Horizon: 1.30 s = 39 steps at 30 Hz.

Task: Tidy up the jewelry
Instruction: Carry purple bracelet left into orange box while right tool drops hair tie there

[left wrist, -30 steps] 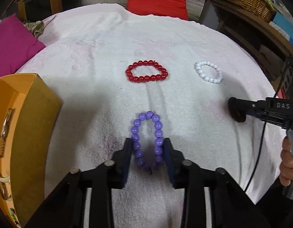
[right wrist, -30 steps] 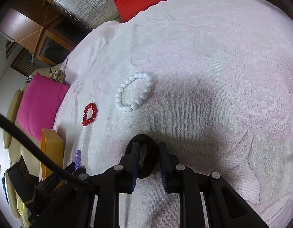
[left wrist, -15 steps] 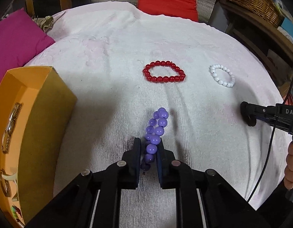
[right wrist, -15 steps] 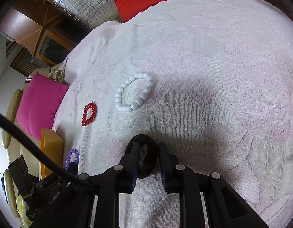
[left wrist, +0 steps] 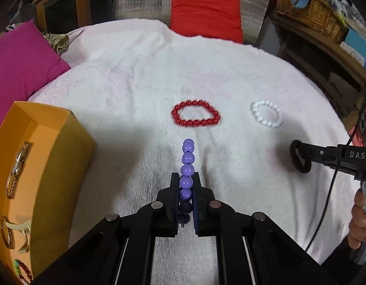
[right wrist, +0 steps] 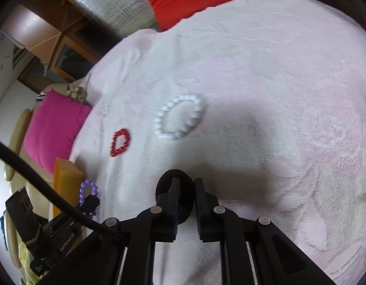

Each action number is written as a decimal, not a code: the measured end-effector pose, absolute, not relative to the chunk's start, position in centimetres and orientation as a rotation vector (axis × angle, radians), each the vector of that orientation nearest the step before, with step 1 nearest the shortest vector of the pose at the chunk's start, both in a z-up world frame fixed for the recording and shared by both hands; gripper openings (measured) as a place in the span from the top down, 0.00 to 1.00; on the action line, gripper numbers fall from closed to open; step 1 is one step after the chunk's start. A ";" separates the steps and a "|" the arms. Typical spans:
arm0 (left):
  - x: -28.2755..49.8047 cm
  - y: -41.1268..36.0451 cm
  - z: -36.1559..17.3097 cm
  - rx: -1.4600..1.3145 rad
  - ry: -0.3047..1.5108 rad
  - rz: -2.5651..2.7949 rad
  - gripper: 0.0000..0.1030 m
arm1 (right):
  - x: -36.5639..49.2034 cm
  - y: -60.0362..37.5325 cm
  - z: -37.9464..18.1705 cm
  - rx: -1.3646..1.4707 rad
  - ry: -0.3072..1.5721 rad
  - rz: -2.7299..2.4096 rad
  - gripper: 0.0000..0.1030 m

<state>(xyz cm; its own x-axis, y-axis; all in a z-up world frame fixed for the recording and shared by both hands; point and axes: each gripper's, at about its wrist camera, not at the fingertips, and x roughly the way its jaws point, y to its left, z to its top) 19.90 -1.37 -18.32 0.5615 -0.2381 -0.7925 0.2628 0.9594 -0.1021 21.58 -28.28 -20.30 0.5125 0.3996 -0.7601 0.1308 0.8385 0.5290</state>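
Left wrist view: the left gripper (left wrist: 185,185) tilts steeply down over the white towel (left wrist: 135,90). Its jaws, having just been closing, are clamped on the purple bead bracelet (left wrist: 187,166), squeezed into a single column projecting forward. An orange box (left wrist: 52,166) stands at left; a red bracelet (left wrist: 196,116) and a white bracelet (left wrist: 266,114) lie beyond. A hand (left wrist: 359,223) grips the other tool's handle.

Right wrist view: the right gripper (right wrist: 185,190), also angled down, has jaws closed almost fully on a black ring (right wrist: 169,180), one side of it pinched between them.
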 end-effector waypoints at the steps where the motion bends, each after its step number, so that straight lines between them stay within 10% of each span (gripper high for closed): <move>1: 19.6 -1.3 -17.9 0.023 0.918 -0.301 0.91 | 21.5 -28.1 -19.9 0.576 1.021 0.186 0.88; 21: 14.2 13.2 -11.3 -0.157 0.643 0.093 0.91 | 20.7 -14.7 -12.2 0.504 0.862 0.480 0.88; 39: 17.9 20.1 -16.6 -0.270 0.862 0.348 0.91 | 27.7 5.3 -13.0 0.153 1.025 0.578 0.87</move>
<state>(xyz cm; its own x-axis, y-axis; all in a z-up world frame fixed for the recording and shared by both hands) 17.94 20.07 -16.61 0.6007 0.1886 -0.7769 -0.4037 0.9103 -0.0911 27.71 5.34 -12.98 0.3848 0.5213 -0.7617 -0.3816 0.8412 0.3830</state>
